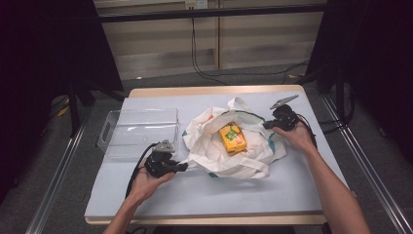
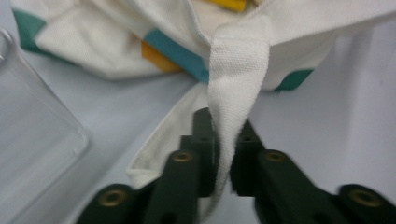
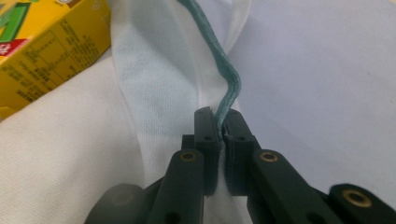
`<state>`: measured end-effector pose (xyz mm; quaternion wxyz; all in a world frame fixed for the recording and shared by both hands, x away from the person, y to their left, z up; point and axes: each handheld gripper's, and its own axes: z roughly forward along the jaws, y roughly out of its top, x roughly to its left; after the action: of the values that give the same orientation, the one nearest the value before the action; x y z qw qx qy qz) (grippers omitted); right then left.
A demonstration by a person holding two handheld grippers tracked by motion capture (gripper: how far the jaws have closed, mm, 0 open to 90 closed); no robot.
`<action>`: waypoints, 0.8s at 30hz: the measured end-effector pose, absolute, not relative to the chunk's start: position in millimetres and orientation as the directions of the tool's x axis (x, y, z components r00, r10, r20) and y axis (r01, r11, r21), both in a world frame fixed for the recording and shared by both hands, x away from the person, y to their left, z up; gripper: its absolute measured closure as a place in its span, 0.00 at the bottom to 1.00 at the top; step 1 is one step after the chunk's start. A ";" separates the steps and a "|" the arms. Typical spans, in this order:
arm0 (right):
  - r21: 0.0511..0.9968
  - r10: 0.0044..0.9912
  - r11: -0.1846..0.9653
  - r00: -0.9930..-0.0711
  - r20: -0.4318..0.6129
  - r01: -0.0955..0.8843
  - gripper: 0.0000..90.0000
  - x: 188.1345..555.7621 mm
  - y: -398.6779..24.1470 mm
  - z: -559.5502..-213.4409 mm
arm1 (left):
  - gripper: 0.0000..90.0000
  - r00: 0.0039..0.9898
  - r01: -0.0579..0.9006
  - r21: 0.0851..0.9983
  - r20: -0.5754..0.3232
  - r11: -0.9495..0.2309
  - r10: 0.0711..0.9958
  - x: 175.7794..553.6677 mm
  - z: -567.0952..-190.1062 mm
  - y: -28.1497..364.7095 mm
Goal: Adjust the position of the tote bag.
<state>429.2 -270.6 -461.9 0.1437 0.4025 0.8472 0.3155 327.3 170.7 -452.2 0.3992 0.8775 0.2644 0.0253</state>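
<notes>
A white cloth tote bag [image 1: 214,127] with teal and orange patches lies open in the middle of the table. Inside it sits a yellow box [image 1: 232,138]. My left gripper [image 1: 184,166] is at the bag's near left corner; in the left gripper view its jaws [image 2: 223,140] are shut on the bag's white strap [image 2: 238,70]. My right gripper [image 1: 265,125] is at the bag's right side. In the right gripper view it [image 3: 220,126] pinches the bag's teal-edged rim [image 3: 219,60], with the yellow box [image 3: 46,60] off to the left.
A clear plastic tray [image 1: 139,127] stands left of the bag, and its corner [image 2: 32,140] lies close to my left gripper. The table carries a pale blue mat [image 1: 292,185]. Cables and dark stands sit beyond the far edge.
</notes>
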 end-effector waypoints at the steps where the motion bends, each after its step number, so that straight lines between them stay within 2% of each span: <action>1: 0.657 0.771 0.475 -0.637 0.012 0.586 0.95 428.5 -270.4 -460.7 | 0.80 0.860 0.434 0.722 -0.152 -0.539 0.488 325.8 -448.7 168.8; 5: 0.681 0.763 0.460 -0.646 0.026 0.570 0.94 427.3 -273.4 -453.0 | 0.51 0.865 0.387 0.747 -0.092 -0.541 0.493 322.4 -430.2 163.8; 7: 0.686 0.765 0.454 -0.644 0.027 0.568 0.94 427.1 -272.8 -451.9 | 0.48 0.868 0.375 0.753 -0.080 -0.541 0.491 322.6 -426.4 162.3; 9: 0.694 0.770 0.444 -0.638 0.027 0.566 0.92 426.2 -273.0 -448.0 | 0.38 0.864 0.367 0.755 -0.061 -0.542 0.500 323.3 -420.1 161.0; 15: 0.715 0.757 0.431 -0.652 0.046 0.551 0.82 427.5 -274.6 -441.6 | 0.37 0.881 0.299 0.807 -0.028 -0.510 0.472 320.6 -403.3 157.1; 20: 0.720 0.763 0.426 -0.645 0.040 0.548 0.75 430.7 -271.1 -438.4 | 0.39 0.927 0.205 0.792 0.032 -0.575 0.374 319.7 -395.2 135.0; 24: 0.717 0.760 0.438 -0.650 0.027 0.542 0.72 434.3 -267.3 -436.2 | 0.35 0.954 0.136 0.766 0.069 -0.628 0.291 321.0 -397.0 113.5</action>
<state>434.3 -267.3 -436.2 0.1518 0.3901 0.8343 0.3587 321.0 113.5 -397.0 0.4146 0.8974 0.1189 0.0933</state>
